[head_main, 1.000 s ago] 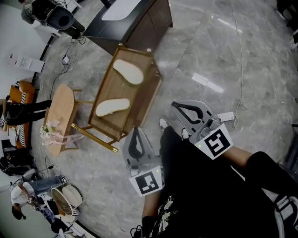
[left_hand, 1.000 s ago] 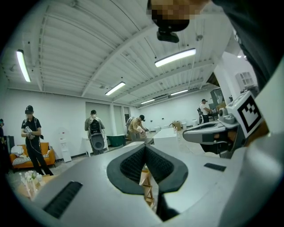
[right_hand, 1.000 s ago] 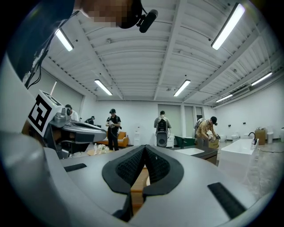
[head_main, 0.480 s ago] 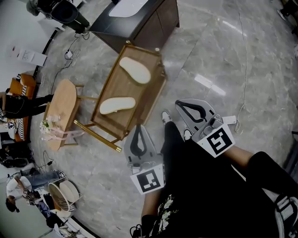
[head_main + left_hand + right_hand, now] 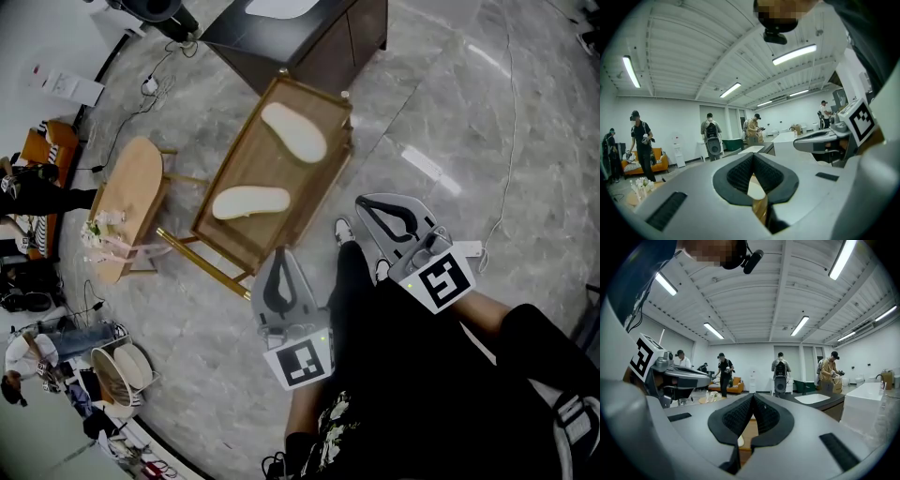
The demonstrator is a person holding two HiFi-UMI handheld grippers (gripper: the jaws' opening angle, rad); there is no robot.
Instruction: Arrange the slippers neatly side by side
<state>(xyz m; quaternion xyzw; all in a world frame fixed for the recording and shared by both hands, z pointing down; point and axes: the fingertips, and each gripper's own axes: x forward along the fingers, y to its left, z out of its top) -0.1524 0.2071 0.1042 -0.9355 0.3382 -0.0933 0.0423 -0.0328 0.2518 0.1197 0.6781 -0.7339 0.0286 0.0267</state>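
Observation:
Two cream slippers lie apart on a low wooden table (image 5: 319,202). The far slipper (image 5: 293,131) and the near slipper (image 5: 250,202) point in different directions. My left gripper (image 5: 279,253) is held just off the table's near corner, above the floor, jaws shut and empty. My right gripper (image 5: 364,202) hovers to the right of the table, also shut with nothing in it. In the left gripper view the pads (image 5: 740,171) meet at the tip (image 5: 753,157). The right gripper view shows its jaws (image 5: 753,397) closed, with a sliver of a slipper (image 5: 740,440) below.
An oval wooden side table (image 5: 127,216) with flowers stands left of the low table. A dark cabinet (image 5: 300,28) sits behind it. A white power strip (image 5: 427,169) and cable (image 5: 506,159) lie on the marble floor. Several people stand at the room's far side.
The low table and slippers have drifted lower and to the right in the head view as the head moved. Both grippers stay shut in about the same place.

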